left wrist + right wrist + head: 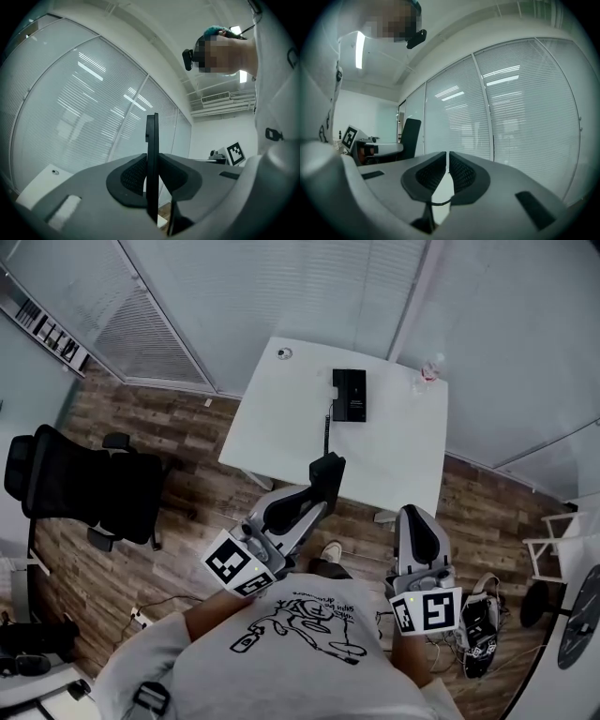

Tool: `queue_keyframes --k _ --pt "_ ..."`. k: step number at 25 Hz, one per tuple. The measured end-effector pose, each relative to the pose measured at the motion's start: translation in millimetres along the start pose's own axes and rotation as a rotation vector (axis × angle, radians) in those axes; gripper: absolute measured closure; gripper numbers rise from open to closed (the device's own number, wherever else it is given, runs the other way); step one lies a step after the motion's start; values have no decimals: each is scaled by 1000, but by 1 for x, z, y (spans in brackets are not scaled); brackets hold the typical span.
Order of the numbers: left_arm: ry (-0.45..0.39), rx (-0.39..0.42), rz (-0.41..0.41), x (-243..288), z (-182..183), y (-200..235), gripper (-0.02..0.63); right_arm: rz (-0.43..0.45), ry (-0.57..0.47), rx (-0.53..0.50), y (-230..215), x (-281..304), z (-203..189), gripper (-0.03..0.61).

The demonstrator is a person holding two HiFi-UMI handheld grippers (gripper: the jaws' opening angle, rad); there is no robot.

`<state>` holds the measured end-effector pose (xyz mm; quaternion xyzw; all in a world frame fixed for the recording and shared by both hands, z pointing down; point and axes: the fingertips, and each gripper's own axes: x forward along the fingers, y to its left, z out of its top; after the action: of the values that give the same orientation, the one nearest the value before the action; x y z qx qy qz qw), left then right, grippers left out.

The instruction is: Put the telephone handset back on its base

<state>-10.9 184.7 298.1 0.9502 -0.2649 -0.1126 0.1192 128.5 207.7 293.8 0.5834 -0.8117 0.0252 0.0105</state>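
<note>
The white desk [394,456] stands at the person's twelve o'clock, with the black telephone base [349,395] on its far half. The left gripper [309,502] is clenched on the handset [330,468], which is in the air at the base's six o'clock. The right gripper [417,526] is closed and empty. By my judgement, carrying and seating the handset remain.

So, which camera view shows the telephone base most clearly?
The head view: the telephone base lies whole on the white table, its cord running toward the left tongs. The left gripper view shows only a table corner, not the base; the right gripper view does not show the base.
</note>
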Motion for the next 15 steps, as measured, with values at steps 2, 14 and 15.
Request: queue_keyframes --k 2,14,15 --pt "8 -1 3 15 -4 1 545 3 2 6 -15 5 -1 561" --pt "23 -28 32 80 -27 10 545 27 24 20 -79 24 -11 561" --pt "24 -31 34 83 -28 11 545 28 27 22 -82 24 -12 561"
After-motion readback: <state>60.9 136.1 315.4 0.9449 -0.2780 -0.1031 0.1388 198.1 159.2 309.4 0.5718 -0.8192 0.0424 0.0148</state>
